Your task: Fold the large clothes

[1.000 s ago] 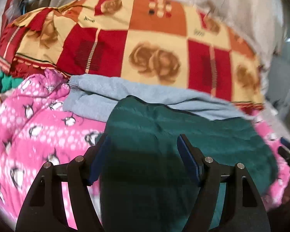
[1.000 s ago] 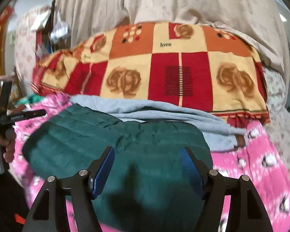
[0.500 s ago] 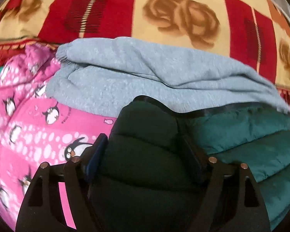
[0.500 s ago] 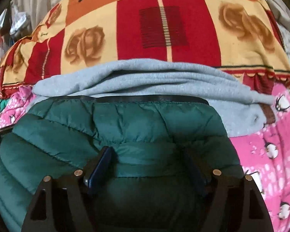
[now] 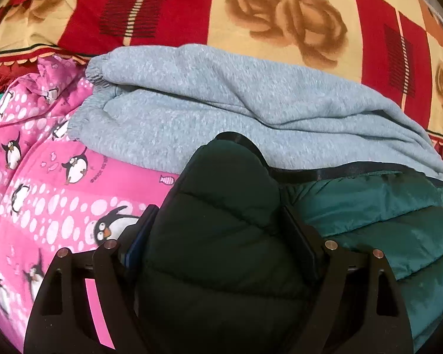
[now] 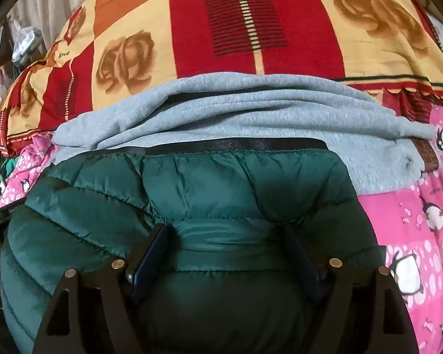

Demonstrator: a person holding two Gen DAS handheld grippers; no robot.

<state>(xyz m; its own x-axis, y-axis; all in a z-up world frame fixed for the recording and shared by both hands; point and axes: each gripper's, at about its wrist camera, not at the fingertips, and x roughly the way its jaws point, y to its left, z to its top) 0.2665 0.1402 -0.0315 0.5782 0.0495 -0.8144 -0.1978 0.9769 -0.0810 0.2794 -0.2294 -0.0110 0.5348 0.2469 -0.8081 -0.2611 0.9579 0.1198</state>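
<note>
A dark green quilted jacket (image 5: 369, 206) lies bunched on a pink penguin-print cover (image 5: 44, 191), with a black band along its far edge. My left gripper (image 5: 218, 215) is pushed down onto the jacket's left end. Its jaws are opening, and a puffed fold bulges up between them. In the right wrist view the same jacket (image 6: 221, 183) fills the lower half. My right gripper (image 6: 224, 230) rests on it, its jaws also opening, with quilted fabric between the blue pads (image 6: 144, 259). A folded grey sweatshirt (image 5: 221, 94) lies just behind the jacket.
A red, yellow and orange rose-patterned blanket (image 6: 251, 14) rises behind the grey sweatshirt (image 6: 251, 112). Pink penguin cover (image 6: 413, 221) spreads to the right of the jacket. Clutter and a pale curtain (image 6: 44, 8) stand at the far left. A dark object (image 6: 3, 212) pokes in at the left edge.
Both grippers have come down and forward from above the jacket onto it. Their fingers now sink into the quilted fabric, and the jaws stand a little wider.
</note>
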